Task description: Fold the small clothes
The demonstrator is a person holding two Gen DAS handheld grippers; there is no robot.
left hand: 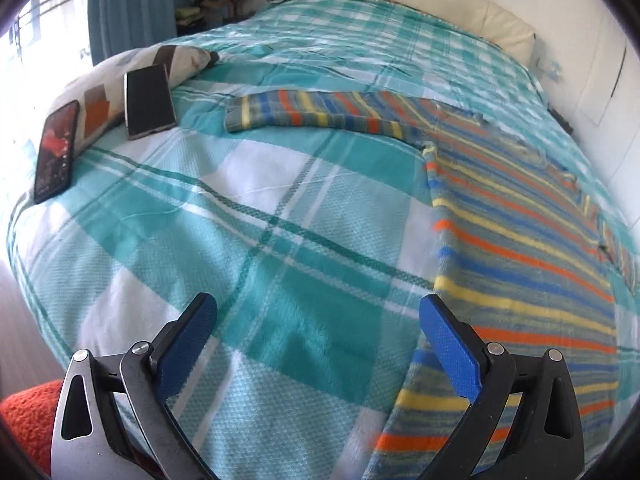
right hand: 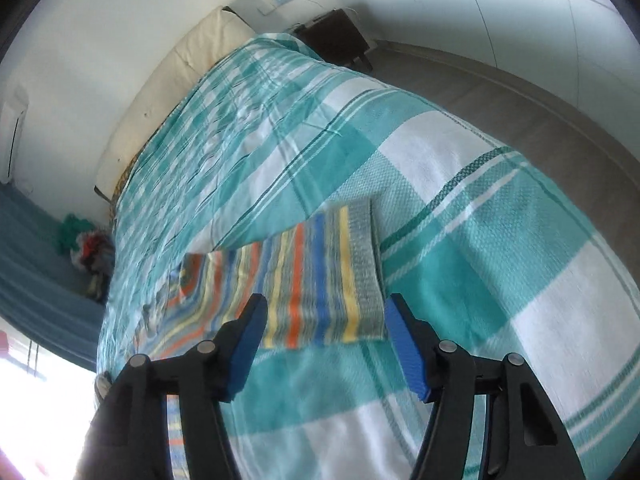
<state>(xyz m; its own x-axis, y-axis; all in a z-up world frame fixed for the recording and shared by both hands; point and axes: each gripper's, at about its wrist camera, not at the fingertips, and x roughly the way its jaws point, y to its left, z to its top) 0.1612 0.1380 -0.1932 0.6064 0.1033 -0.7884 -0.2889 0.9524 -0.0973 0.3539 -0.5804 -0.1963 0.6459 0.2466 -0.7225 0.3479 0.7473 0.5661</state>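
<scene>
**A:** Where does the striped sweater (left hand: pixel 520 216) lie?

**B:** Flat on the plaid bedspread (left hand: pixel 248 216), chest up and unfolded. In the left wrist view its body runs from the near edge of the bed away toward the headboard (left hand: pixel 432 4), and one sleeve (left hand: pixel 304 114) reaches out sideways from the body toward the two phones (left hand: pixel 150 100) leaning on the chevron pillow (left hand: pixel 132 64).

**B:** The other sleeve (right hand: pixel 320 276) shows in the right wrist view, lying crosswise with its grey cuff to the right.

**A:** And the tongs?

**B:** The left tongs (left hand: pixel 318 314) hang over the bedspread with the jaws wide apart, holding nothing; the sweater's hem side lies just to their right, the right-hand jaw already over its edge. The right tongs (right hand: pixel 326 316) are likewise spread and empty, and that sleeve's cuff end sits directly ahead, between the jaws.

**A:** So which hand is nearer a grasp?

**B:** Likely the right. The sleeve's long axis runs across its jaws, so a short advance would probably bracket the cuff. The left would need to shift rightward toward the sweater's body first.
</scene>
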